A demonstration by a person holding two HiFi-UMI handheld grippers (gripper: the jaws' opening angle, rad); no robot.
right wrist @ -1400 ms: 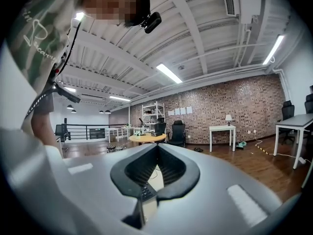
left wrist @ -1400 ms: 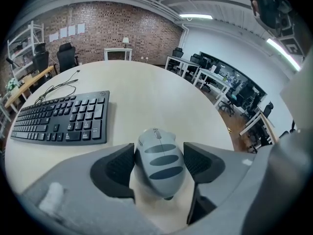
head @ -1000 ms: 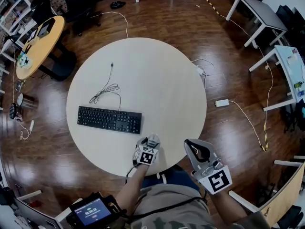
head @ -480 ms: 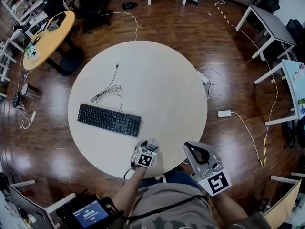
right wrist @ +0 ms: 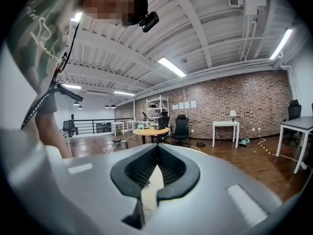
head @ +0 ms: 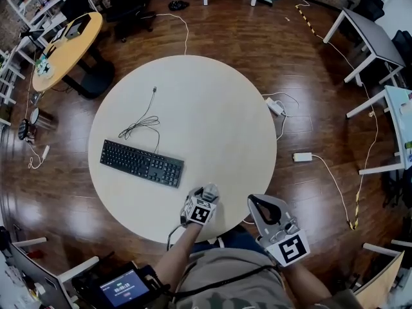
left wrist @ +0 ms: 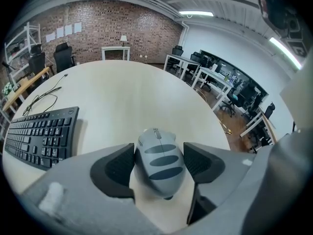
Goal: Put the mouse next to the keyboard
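Barely shifted, left gripper (head: 206, 193) clamps mouse (left wrist: 159, 160), lower centre; right gripper (head: 262, 203) jaws together. Rounded mouse could slip short of keyboard (head: 141, 163).

You've got bare table (head: 219, 108) right of the keyboard (head: 141, 163) and in front; only its coiled cable (head: 143, 122) lies behind it.

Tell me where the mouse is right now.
In the left gripper view, the mouse sits gripped between the left gripper's jaws, over the round table's near edge, with the keyboard to its left.
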